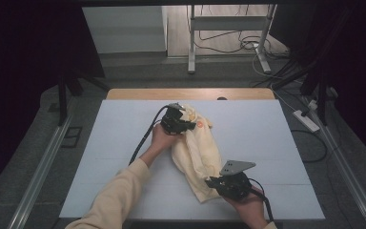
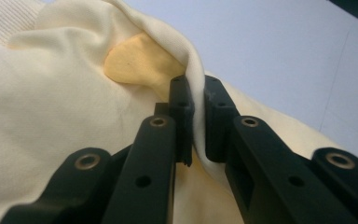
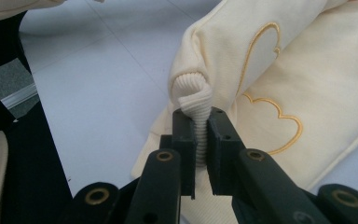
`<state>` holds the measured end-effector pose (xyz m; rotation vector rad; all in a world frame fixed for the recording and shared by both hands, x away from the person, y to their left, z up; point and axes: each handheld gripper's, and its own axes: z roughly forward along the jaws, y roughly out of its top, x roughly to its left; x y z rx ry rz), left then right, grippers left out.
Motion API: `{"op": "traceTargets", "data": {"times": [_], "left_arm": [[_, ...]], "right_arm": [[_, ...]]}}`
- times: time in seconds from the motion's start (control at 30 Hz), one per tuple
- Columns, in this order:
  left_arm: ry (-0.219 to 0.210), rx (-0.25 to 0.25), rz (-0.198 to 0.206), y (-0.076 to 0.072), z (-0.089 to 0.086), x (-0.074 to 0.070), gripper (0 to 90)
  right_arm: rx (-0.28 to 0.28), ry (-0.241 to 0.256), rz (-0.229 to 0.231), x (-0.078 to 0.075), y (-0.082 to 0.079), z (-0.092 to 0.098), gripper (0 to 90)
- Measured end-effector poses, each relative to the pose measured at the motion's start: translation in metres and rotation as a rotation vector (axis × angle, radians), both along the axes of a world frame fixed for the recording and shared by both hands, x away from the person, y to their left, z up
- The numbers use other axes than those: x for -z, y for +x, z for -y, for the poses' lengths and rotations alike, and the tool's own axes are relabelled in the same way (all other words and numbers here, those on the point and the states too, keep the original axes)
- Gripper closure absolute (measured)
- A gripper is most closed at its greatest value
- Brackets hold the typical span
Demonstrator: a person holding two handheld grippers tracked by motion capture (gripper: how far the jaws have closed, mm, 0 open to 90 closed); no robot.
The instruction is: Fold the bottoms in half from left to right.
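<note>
Your right gripper (image 3: pixel 200 140) pinches the ribbed cuff (image 3: pixel 195 100) and your left gripper (image 2: pixel 196 119) a fold of the soft, limp cream sweatshirt (image 1: pixel 198 152) on the table (image 1: pixel 267 138), so grip hems.

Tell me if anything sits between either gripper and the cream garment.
Nothing visible does. The left gripper is shut on a fold of the cream garment, and the right gripper is shut on its ribbed cuff.
</note>
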<state>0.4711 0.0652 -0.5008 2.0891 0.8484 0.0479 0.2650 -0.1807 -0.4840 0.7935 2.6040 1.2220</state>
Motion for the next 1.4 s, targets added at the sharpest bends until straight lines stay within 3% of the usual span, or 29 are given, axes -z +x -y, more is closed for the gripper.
{"op": "traceTargets", "data": {"times": [0.23,0.73,0.83,0.97,1.03,1.13,1.23,1.4], "left_arm": [[0.019,-0.001,-0.004,0.001,0.006,0.008,83.1],[0.022,0.011,-0.004,0.001,0.010,0.011,80.9],[0.012,0.005,-0.004,0.001,0.010,0.011,75.4],[0.031,-0.012,0.024,-0.002,0.011,0.008,62.8],[0.026,-0.027,0.031,-0.002,0.009,0.005,53.3],[0.013,-0.037,0.036,-0.003,0.005,0.000,44.1],[0.000,-0.040,0.046,-0.006,0.001,-0.006,38.9],[-0.018,-0.048,0.075,-0.014,-0.007,-0.015,35.1]], "right_arm": [[0.003,-0.008,-0.004,0.002,0.001,0.001,82.8],[0.009,-0.006,-0.010,0.003,0.003,0.002,82.7],[0.010,-0.004,-0.010,0.003,0.004,0.002,82.6],[0.023,-0.009,-0.006,0.004,0.005,0.005,81.3],[0.040,-0.020,0.007,0.005,0.006,0.007,75.3],[0.079,-0.018,0.011,0.006,0.009,0.012,58.2],[0.107,-0.009,0.022,0.002,0.012,0.016,46.4],[0.134,0.011,0.029,-0.006,0.016,0.021,38.9]]}}
